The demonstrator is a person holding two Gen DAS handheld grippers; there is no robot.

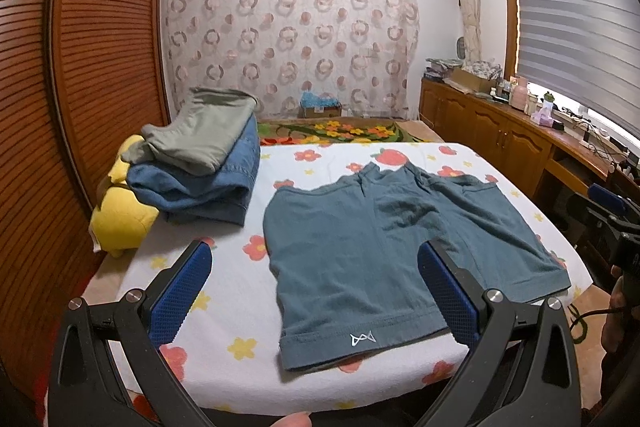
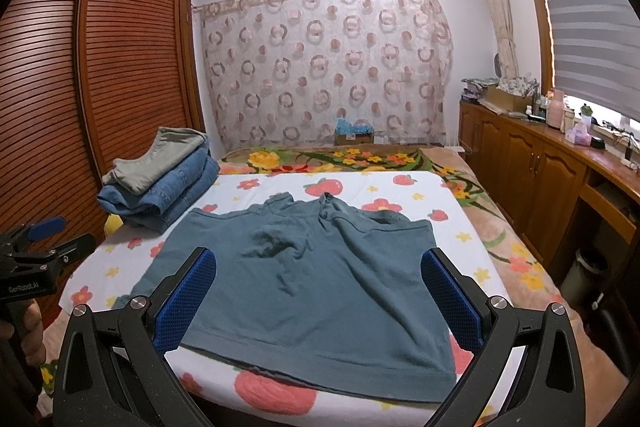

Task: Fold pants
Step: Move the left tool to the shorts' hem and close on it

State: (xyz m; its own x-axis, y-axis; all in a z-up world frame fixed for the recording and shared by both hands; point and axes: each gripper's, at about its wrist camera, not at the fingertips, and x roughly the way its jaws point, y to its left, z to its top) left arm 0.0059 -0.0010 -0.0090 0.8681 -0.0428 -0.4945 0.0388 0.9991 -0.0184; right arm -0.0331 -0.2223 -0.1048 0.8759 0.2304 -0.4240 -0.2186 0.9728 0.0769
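While both grippers hang above the near edge of the bed, neither touches cloth. Left gripper point(image 1: 314, 291): fingers spread wide, nothing between the blue pads point(image 1: 182, 293), poised over the left leg hem of the shorts. Right gripper point(image 2: 320, 297): likewise spread and empty, framing the other leg hem.

One pair of teal shorts point(image 1: 368, 247) lies flat and unfolded on the flowered sheet point(image 1: 240, 307), leg hems toward the near edge, waistband toward the far edge, slightly rumpled at the crotch. A small white logo marks the left hem.

Step in hand, as judged: the approach before the first fold; no fold has yet been made. The next move would call for each gripper to descend onto the fabric and close on it, probably at one side's hem and waistband corner, so that one leg can be carried over the other without dragging the sheet.

Count:
- one pair of shorts to fold;
- one stack point(image 1: 204, 163) of two folded garments, grey-green on blue denim, at the far left corner of the sheet;
- one yellow soft toy point(image 1: 120, 219) beside that stack, at the left edge;
- two grippers.
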